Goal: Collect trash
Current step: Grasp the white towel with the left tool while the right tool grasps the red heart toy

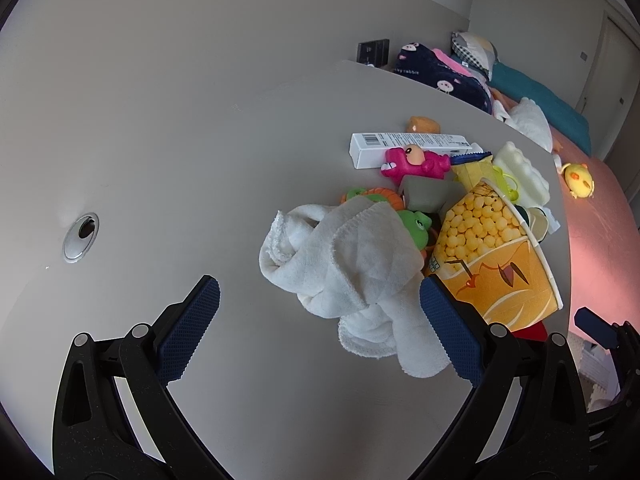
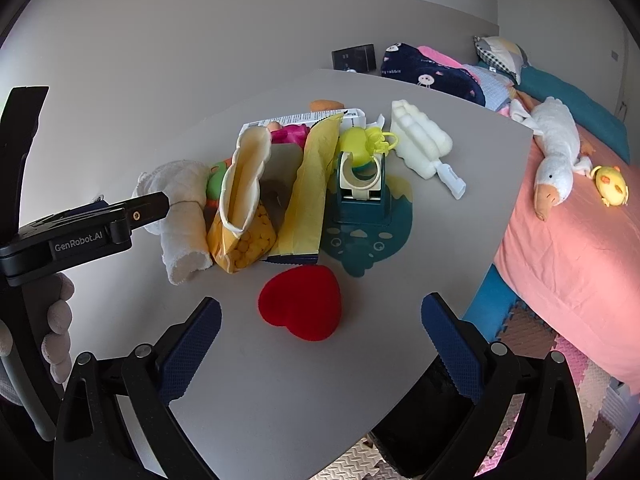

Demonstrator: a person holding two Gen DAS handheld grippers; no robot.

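I see a grey worktop (image 2: 280,380) with a heap of stuff in the middle of both pictures. My left tool (image 1: 320,308) has its two blue pads wide apart with nothing between them. It sits low in the left wrist picture, and the right pad is just beside a crumpled white cloth (image 1: 352,264). My right tool (image 2: 320,320) is wide apart too, holding nothing. A red heart (image 2: 300,306) lies on the worktop between its pads, a little farther out.

The trash is in the heap. There is a yellow popcorn cup (image 1: 492,256) tipped on its side at the right of the left wrist picture (it has corn printed on it). In the right wrist picture I look into its open mouth. Next to it, near the middle of that picture, stands a yellow snack bag (image 2: 308,192), and behind it lies a long white box (image 1: 404,148).

Toys are mixed in: a pink toy (image 1: 412,162), a green frog (image 1: 418,226) and a tape holder (image 2: 362,188) on a dark green mat (image 2: 372,236). At the right edge is a bed with a pink sheet (image 2: 576,248), a white goose (image 2: 556,160) and a small yellow chick (image 2: 610,184).
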